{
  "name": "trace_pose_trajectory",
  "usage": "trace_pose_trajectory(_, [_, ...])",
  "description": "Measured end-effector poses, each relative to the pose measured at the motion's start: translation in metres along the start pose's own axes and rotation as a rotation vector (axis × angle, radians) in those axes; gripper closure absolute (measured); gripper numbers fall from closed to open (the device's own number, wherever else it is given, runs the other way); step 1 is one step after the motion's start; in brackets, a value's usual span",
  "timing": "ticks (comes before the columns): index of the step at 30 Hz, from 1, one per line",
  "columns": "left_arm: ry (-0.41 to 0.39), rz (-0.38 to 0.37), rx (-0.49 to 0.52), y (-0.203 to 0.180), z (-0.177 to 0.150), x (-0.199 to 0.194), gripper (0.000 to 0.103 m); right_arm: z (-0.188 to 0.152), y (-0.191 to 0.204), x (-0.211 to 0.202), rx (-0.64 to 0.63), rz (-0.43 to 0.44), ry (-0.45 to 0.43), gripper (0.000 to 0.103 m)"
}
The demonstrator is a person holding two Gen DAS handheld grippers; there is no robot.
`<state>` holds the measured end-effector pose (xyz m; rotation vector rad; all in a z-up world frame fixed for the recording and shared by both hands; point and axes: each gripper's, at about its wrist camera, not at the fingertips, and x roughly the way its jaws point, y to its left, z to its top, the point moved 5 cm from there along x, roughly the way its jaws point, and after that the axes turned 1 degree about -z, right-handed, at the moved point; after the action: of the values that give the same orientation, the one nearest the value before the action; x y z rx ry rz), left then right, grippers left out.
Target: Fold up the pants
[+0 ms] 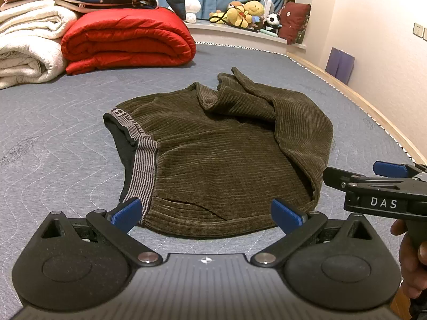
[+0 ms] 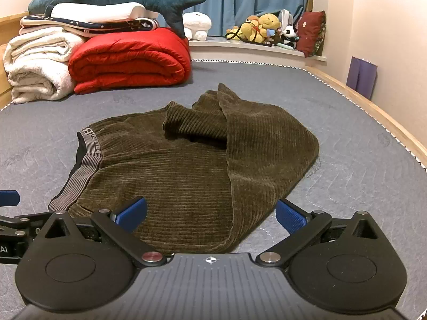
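The pants are lying part-folded on the mattress, legs doubled back toward the waistband; the left gripper and right gripper are hovering wide at the near hem (nothing held), so each should be pinching both layers cleanly before lifting
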<state>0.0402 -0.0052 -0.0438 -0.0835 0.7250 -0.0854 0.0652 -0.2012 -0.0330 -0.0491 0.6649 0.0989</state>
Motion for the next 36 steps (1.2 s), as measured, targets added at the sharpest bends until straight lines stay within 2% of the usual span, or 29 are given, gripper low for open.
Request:
trace_pose_trajectory(10, [0.001,0.002,0.001,0.0,-0.001,0.002,0.0,-0.001,0.002,0.001,-0.005,0.01,0.002,0.012])
trace_pose_trajectory(13, [-0.022,0.012,0.01,0.0,0.001,0.0,0.002,-0.001,0.002,0.001,-0.008,0.015,0.0,0.027])
trace_pose_trajectory(15, [-0.068,0.016,0.013,0.005,0.007,-0.004,0.02,0.0,0.001,0.002,-0.001,0.017,0.002,0.045])
trace_pose_trajectory(16, [-0.064,0.001,0.008,0.009,0.014,-0.003,0.029,0.002,-0.001,0.003,0.013,0.023,0.006,0.049])
trace_pose_trajectory(18, [-0.025,-0.055,-0.052,0.023,0.029,0.002,0.081,0.009,-0.008,0.004,0.065,0.029,0.007,0.06])
trace_pose_trajectory(20, [0.028,-0.113,-0.139,0.045,0.048,0.01,0.098,0.015,-0.014,0.006,0.099,0.021,-0.005,0.064])
trace_pose_trajectory(23, [0.004,-0.125,-0.11,0.069,0.073,0.019,0.098,0.024,-0.022,0.011,0.128,0.01,-0.015,0.064])
trace_pose_trajectory(26, [-0.02,-0.109,-0.105,0.1,0.073,0.04,0.098,0.026,-0.029,0.025,0.136,-0.002,0.013,0.063])
trace_pose_trajectory(29, [0.104,-0.105,-0.196,0.132,0.058,0.079,0.098,0.023,-0.035,0.045,0.124,-0.013,0.06,0.052])
trace_pose_trajectory(32, [0.171,-0.102,-0.286,0.156,0.049,0.111,0.094,0.018,-0.038,0.065,0.095,-0.037,0.1,0.043])
trace_pose_trajectory(34, [0.196,-0.12,-0.336,0.167,0.046,0.129,0.082,0.013,-0.038,0.079,0.076,-0.05,0.131,0.039])
trace_pose_trajectory(36, [0.211,-0.144,-0.387,0.176,0.043,0.142,0.061,0.007,-0.04,0.092,0.076,-0.064,0.168,0.037])
